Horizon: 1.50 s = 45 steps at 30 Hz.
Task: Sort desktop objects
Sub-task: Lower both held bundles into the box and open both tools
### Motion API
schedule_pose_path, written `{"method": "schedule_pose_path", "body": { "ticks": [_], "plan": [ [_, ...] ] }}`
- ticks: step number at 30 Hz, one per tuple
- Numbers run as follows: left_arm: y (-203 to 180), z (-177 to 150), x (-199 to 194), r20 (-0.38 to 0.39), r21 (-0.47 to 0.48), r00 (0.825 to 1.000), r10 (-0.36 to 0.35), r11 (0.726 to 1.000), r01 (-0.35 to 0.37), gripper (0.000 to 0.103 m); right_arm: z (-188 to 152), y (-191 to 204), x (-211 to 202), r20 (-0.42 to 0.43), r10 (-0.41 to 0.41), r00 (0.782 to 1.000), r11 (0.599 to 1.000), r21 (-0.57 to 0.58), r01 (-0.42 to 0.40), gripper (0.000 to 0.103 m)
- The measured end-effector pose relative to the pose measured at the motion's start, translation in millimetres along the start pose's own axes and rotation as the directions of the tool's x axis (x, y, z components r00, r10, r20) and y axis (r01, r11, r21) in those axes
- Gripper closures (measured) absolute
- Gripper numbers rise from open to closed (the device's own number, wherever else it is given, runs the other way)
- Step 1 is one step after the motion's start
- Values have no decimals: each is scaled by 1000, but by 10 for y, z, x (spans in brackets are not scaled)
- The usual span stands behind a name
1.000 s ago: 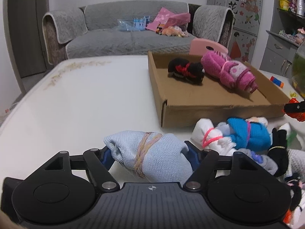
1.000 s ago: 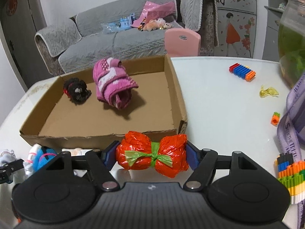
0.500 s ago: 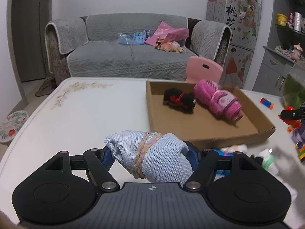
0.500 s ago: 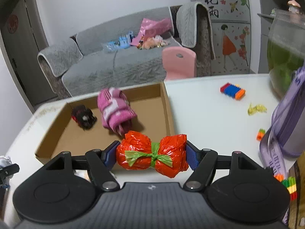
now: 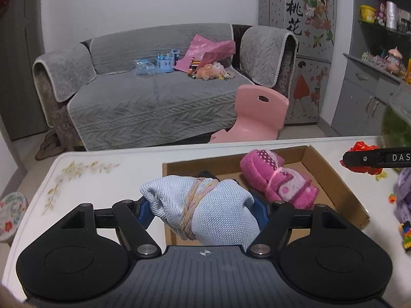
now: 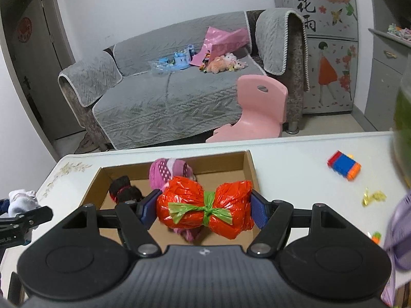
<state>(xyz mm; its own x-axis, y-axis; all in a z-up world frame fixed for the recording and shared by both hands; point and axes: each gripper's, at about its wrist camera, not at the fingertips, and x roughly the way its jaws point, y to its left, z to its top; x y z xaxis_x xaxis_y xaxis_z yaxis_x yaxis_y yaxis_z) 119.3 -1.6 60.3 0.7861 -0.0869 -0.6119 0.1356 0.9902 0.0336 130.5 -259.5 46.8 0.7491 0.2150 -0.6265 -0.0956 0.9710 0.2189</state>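
Observation:
My left gripper (image 5: 203, 209) is shut on a light blue knitted bundle (image 5: 221, 213) tied with a rubber band, held above the near left part of the cardboard tray (image 5: 336, 179). A pink towel roll (image 5: 278, 182) lies in the tray. My right gripper (image 6: 204, 211) is shut on a red plastic-bag bundle (image 6: 231, 205) tied with a green strip, held over the tray's near right part (image 6: 253, 169). In the tray I also see a black bundle (image 6: 125, 192) and the pink roll (image 6: 167, 170). The red bundle (image 5: 359, 147) shows at the right of the left wrist view.
On the white table (image 6: 295, 169) right of the tray lie a block of building bricks (image 6: 344, 165), a yellow wrapper (image 6: 372, 197) and a purple ribbon (image 6: 399, 233). A green-filled glass jar (image 6: 403, 128) stands at far right. A pink chair (image 6: 259, 107) and grey sofa (image 5: 154, 102) are beyond.
Both grippers have risen with their bundles and moved forward over the cardboard tray. The pile of bundles on the table has dropped out of the left wrist view.

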Motion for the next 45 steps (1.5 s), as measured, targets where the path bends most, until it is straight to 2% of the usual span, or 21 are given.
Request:
{"method": "schedule_pose_path", "body": {
  "ticks": [6,18,32,37,45],
  "plan": [
    [-107,104,378,-39,24,999,6,1000,-5,26,105,-8,248,-35,3,999,1000,8,-3,36],
    [-160,38,935,-119,55,993,12,998,-5,26,200,27,573,-87,-38,995,999,-5,38,36],
    [-194,-77,1274,-192,106,981,13,994,8,26,236,111,1003,-151,-112,982,993,-55,105,36],
    [-163,-113,1369,-223,92,975,-9,995,30,26,217,112,1125,-174,-148,973,988,-67,139,36],
    [-164,-149,1418,-222,102,975,4,995,19,26,173,128,1244,-196,-170,966,983,-95,154,36]
  ]
}}
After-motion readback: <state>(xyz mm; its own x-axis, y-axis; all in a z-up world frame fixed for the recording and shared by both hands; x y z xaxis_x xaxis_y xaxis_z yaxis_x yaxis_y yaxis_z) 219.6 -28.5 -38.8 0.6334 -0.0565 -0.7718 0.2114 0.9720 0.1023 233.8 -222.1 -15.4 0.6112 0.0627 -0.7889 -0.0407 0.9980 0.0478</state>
